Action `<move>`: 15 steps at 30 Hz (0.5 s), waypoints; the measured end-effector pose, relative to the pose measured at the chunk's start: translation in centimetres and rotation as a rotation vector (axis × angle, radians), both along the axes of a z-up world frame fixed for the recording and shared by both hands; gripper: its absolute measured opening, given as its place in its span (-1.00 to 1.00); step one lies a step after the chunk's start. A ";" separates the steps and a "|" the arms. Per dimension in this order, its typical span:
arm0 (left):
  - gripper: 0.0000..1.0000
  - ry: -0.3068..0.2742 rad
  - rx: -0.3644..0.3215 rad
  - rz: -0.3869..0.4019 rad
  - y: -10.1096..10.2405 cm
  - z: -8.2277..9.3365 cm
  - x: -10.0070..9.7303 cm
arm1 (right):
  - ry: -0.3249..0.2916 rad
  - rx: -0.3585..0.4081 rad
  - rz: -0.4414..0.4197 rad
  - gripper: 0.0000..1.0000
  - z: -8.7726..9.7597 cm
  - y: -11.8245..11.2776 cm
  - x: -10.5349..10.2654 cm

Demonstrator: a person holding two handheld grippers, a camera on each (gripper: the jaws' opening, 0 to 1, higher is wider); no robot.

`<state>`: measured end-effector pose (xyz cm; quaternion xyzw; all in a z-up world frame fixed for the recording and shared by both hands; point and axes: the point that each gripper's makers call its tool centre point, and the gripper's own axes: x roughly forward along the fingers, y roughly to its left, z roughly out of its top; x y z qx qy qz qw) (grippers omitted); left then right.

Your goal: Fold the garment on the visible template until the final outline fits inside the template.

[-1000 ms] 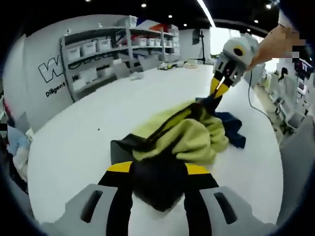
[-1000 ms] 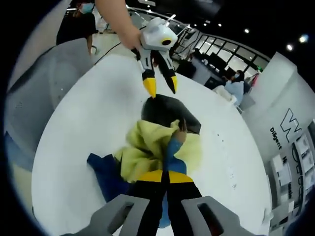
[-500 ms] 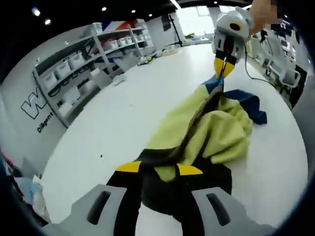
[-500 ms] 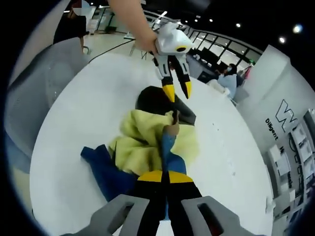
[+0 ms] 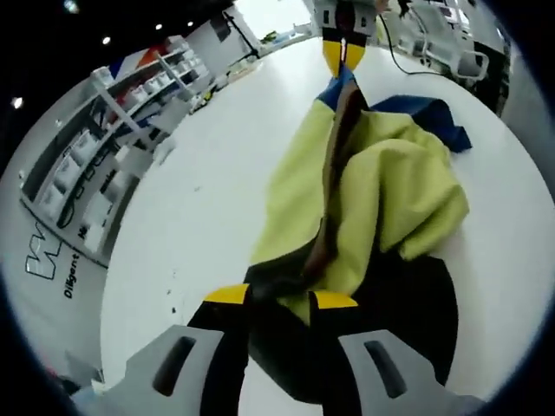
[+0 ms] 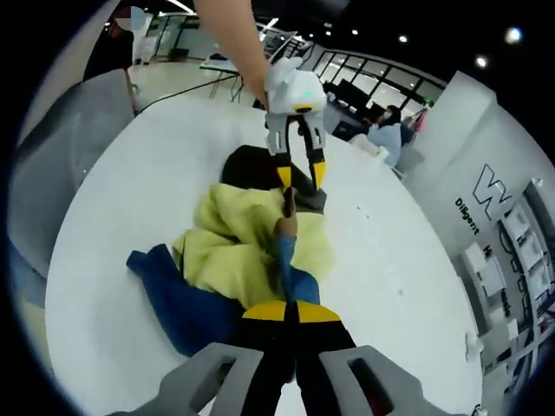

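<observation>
A yellow-green garment (image 5: 390, 182) with black (image 5: 408, 303) and blue (image 5: 425, 113) parts lies bunched on the white table (image 5: 208, 199). One fold is pulled into a taut ridge between the two grippers. My left gripper (image 5: 282, 299) is shut on the dark end of that ridge; in the right gripper view a hand holds the left gripper (image 6: 299, 176) over the black part (image 6: 247, 165). My right gripper (image 6: 290, 312) is shut on the garment's blue edge (image 6: 286, 260), and in the left gripper view the right gripper (image 5: 342, 54) pinches the far end of the ridge.
Shelves with white bins (image 5: 130, 95) line the lettered wall beyond the table's far side. A grey panel (image 6: 61, 147) stands by the table's edge. People (image 6: 386, 139) sit at desks in the background. Bare table (image 6: 390, 260) surrounds the garment.
The left gripper has come down onto the garment's black end and its jaws have narrowed on the cloth. The fold between the two grippers is now drawn out longer and tauter.
</observation>
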<state>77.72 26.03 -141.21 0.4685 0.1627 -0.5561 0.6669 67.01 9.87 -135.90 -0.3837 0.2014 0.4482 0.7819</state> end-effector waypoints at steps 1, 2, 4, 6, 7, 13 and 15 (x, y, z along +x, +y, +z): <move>-0.49 -0.002 0.006 -0.004 0.0 -0.1 0.0 | 0.000 -0.001 -0.002 -1.00 0.0 -0.1 0.0; -0.50 0.002 0.007 -0.006 -0.1 -0.3 0.1 | 0.001 -0.002 -0.003 -1.00 0.0 -0.1 0.1; -0.51 -0.002 0.011 -0.008 -0.2 -0.5 0.5 | 0.003 -0.001 -0.005 -1.00 -0.1 -0.2 0.0; -0.53 -0.004 0.002 -0.006 -0.4 -0.3 0.8 | 0.005 -0.004 -0.005 -1.00 -0.2 -0.2 0.1; -0.54 -0.003 0.000 -0.004 -0.5 -0.3 0.9 | 0.006 -0.002 -0.005 -1.00 -0.2 -0.2 0.1; -0.57 0.007 0.017 -0.024 -1.1 -1.1 1.1 | 0.008 0.000 -0.009 -1.00 -0.2 -0.1 0.3; -0.63 0.010 0.017 -0.031 -1.2 -1.1 1.1 | 0.010 0.000 -0.013 -1.00 -0.3 -0.2 0.3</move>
